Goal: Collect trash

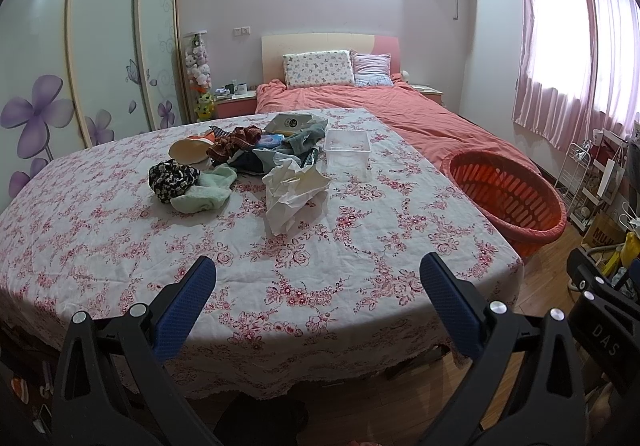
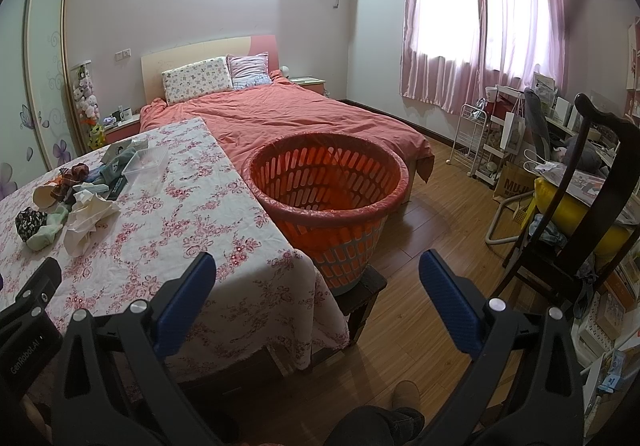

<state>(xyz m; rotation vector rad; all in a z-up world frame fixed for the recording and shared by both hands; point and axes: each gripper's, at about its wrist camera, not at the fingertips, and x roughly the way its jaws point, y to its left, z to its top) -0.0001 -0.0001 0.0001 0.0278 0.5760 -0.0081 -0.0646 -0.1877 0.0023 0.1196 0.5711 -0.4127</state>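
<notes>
A heap of mixed items lies at the far middle of the floral-clothed table [image 1: 120, 246]: crumpled white paper [image 1: 294, 186], a clear plastic box [image 1: 347, 152], a paper cup [image 1: 188, 152] on its side, and socks and cloths [image 1: 200, 190]. An orange slatted basket [image 2: 326, 194] lined with a bag stands on a dark stool beside the table's right edge. My left gripper [image 1: 318, 278] is open over the table's near edge, empty. My right gripper [image 2: 318, 278] is open and empty, above the table's right corner, short of the basket.
A bed [image 2: 288, 118] with a coral cover lies behind the table and basket. A dark wooden chair [image 2: 580, 198], a white wire rack [image 2: 476, 142] and bags crowd the right wall. Wooden floor [image 2: 432, 238] opens between basket and chair. A person's leg [image 2: 376, 422] shows below.
</notes>
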